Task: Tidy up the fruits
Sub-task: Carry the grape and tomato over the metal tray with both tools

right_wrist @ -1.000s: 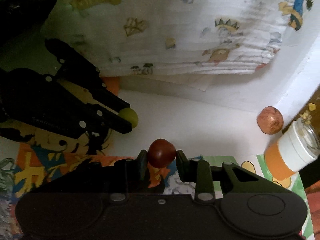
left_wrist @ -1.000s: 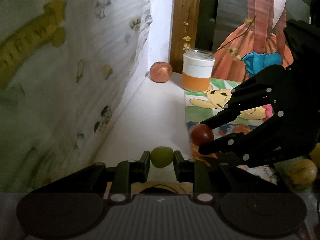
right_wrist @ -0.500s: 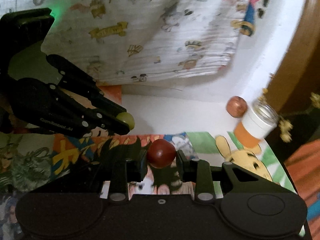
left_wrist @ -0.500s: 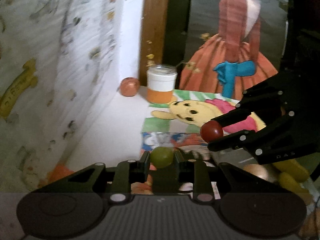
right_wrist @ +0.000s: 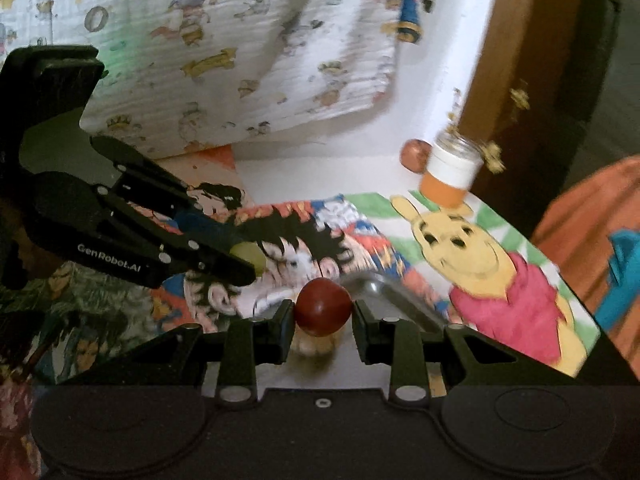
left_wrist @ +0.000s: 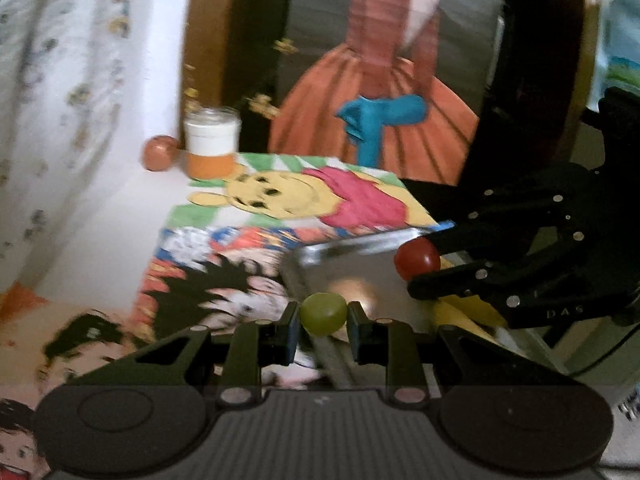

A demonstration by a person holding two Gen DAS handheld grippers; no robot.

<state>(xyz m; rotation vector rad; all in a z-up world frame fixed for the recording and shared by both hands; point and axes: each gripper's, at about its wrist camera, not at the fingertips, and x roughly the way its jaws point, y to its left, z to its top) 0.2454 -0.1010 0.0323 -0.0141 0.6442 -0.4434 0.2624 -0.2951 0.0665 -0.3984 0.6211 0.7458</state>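
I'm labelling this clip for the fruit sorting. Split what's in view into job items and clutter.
Part of the job:
- green fruit in the left gripper
- red fruit in the right gripper
- metal tray
- yellow fruit in the tray
- reddish fruit by the wall

Just lying about:
- orange-and-white jar
- cartoon mat
- printed cloth

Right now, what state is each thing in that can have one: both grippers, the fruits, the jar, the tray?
Left gripper: shut on the small green round fruit, held in the air.
Right gripper: shut on the dark red round fruit, over the metal tray.
Reddish-brown round fruit: resting on the white surface beside the jar.
White-and-orange jar: upright, dried sprigs in it.
Metal tray: lying flat, some fruit in it.
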